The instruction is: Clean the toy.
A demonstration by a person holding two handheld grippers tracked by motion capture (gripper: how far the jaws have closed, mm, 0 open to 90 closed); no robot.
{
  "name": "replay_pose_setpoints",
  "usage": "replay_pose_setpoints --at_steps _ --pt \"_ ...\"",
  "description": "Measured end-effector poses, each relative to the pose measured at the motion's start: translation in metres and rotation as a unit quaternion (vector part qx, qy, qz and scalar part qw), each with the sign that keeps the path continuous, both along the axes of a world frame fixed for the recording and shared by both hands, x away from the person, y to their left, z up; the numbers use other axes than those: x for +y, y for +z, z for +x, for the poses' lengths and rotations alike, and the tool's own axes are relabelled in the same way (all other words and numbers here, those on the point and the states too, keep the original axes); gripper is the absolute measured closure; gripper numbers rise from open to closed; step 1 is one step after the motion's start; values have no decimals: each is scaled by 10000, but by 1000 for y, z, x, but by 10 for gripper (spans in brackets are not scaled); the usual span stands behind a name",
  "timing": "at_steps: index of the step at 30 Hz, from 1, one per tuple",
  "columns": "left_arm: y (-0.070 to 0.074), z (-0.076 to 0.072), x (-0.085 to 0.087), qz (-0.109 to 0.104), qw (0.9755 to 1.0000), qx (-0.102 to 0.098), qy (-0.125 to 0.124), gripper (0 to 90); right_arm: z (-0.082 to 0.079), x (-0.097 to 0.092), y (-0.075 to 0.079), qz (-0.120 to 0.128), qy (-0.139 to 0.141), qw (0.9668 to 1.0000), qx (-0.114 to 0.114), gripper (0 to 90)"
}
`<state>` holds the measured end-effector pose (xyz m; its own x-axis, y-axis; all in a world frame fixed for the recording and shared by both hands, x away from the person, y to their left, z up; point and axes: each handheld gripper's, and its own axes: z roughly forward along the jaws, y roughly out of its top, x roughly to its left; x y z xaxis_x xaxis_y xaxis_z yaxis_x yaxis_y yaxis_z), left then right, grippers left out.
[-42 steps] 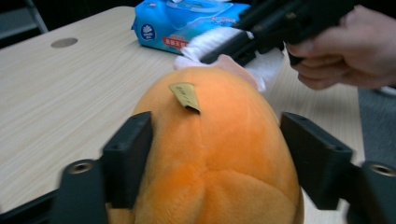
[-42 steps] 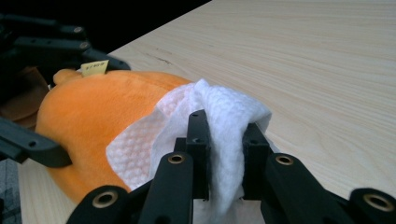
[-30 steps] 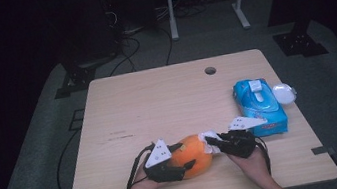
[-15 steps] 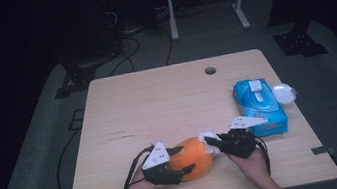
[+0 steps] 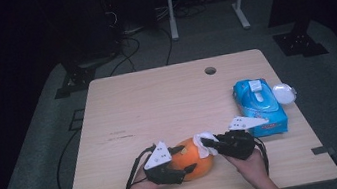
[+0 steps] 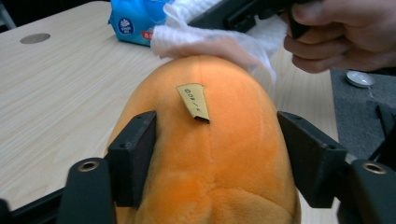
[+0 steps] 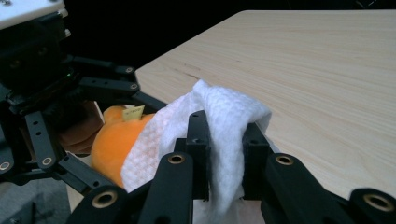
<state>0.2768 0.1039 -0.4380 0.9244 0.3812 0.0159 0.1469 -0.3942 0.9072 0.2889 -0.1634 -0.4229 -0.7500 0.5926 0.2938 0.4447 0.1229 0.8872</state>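
So right at the near edge of the table, the left gripper has its jaws either side of an orange plush toy, and they've just been easing apart a bit, the pads seemingly still against its flanks. The toy lies on the wood (small tan tag on top). Just beside it, the right gripper is pinched tight on a white wipe, draped over the jaws and touching the toy's far end. Farther right, near the table's edge, sits a blue wipes pack, with a small white lid just beside it.
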Motion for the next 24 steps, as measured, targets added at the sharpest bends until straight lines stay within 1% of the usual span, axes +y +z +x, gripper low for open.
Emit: replay_pose_setpoints --at_steps 1,3,5,6,8,9,10,11,13,14,15,16,17,18,19,20,21,22,23,24 --pt "0 0 0 -9 10000 -28 26 279 -1 1 -1 -85 -12 10000 -40 774" --pt "0 2 1 -97 9999 2 100 208 3 -2 -7 -104 -42 9999 61 774" --pt "2 5 4 -143 9995 156 231 164 6 -6 -11 -163 -109 9998 92 774" --pt "1 7 5 -168 9991 250 292 138 6 -8 -11 -146 -131 9998 100 774" --pt "-2 9 6 -243 9986 382 273 139 6 -7 -11 -164 -154 9997 99 774" --pt "-3 9 6 -217 9987 394 251 155 5 -7 -11 -165 -173 9997 106 773" --pt "-2 8 6 -172 9990 345 243 191 4 -6 -9 -152 -195 9997 79 774" --pt "-1 6 5 -132 9993 230 262 241 2 -4 -6 -137 -207 9997 38 773" --pt "2 2 1 -20 9992 -137 372 337 -2 0 1 -73 -113 9998 -134 773" --pt "4 0 -2 14 9989 -249 398 356 -4 2 4 -71 -64 9997 -218 773" --pt "6 -1 -4 53 9987 -298 399 359 -6 4 6 -147 -58 9994 -301 773" --pt "6 -1 -5 58 9989 -288 363 356 -5 4 5 -235 -63 9991 -344 774" --pt "5 0 -4 17 9992 -220 328 339 -2 1 2 -221 -85 9993 -280 774" --pt "5 1 -3 -40 9995 -100 308 297 1 -3 -2 -229 -147 9994 -197 774" --pt "5 2 -2 -95 9994 -6 322 242 4 -6 -6 -354 -240 9990 -159 774" --pt "5 4 0 -119 9990 98 414 190 6 -9 -9 -377 -310 9987 -110 774" --pt "5 6 1 -135 9985 170 512 158 8 -13 -12 -303 -390 9988 28 774" --pt "3 7 2 -144 9982 244 537 141 8 -13 -11 -267 -398 9988 47 773" --pt "2 8 2 -94 9983 255 519 145 6 -10 -8 -310 -380 9988 -30 773" --pt "1 7 0 -92 9986 215 469 173 3 -6 -4 -294 -321 9990 -99 771"
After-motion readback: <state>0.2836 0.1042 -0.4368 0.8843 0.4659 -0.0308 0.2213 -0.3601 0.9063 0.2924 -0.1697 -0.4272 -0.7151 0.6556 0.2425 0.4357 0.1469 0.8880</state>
